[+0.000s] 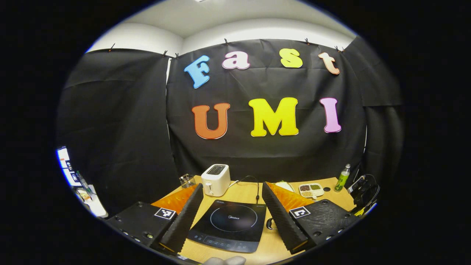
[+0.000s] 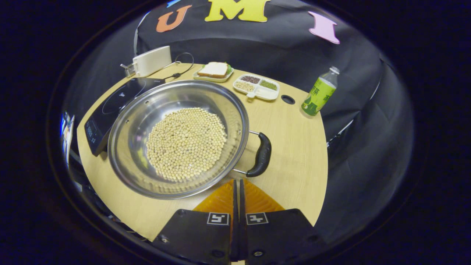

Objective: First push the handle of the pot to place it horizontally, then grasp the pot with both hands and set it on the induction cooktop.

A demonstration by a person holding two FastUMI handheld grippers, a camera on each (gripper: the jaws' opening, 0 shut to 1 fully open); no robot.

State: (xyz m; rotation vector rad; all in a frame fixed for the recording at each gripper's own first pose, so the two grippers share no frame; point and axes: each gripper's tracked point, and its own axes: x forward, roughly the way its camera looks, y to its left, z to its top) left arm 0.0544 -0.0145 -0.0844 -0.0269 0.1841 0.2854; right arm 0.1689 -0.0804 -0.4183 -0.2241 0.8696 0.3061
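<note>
A steel pot (image 2: 147, 110) holding pale beans (image 2: 187, 142) sits on the wooden table, its black side handle (image 2: 262, 154) facing right in the right gripper view. My right gripper (image 2: 237, 183) is shut with nothing between its fingers, its tips just short of the pot's near rim, beside the handle's lower end. The black induction cooktop (image 2: 110, 105) lies left of the pot, partly behind it. In the left gripper view my left gripper (image 1: 232, 187) stands wide open above the cooktop (image 1: 230, 222), one finger on each side of it.
A white toaster (image 1: 215, 179) and a wire basket (image 1: 187, 180) stand behind the cooktop. A sandwich plate (image 2: 214, 71), a divided dish of grains (image 2: 257, 87) and a green bottle (image 2: 318, 96) line the far edge. Black gear (image 1: 362, 191) sits at the table's right end.
</note>
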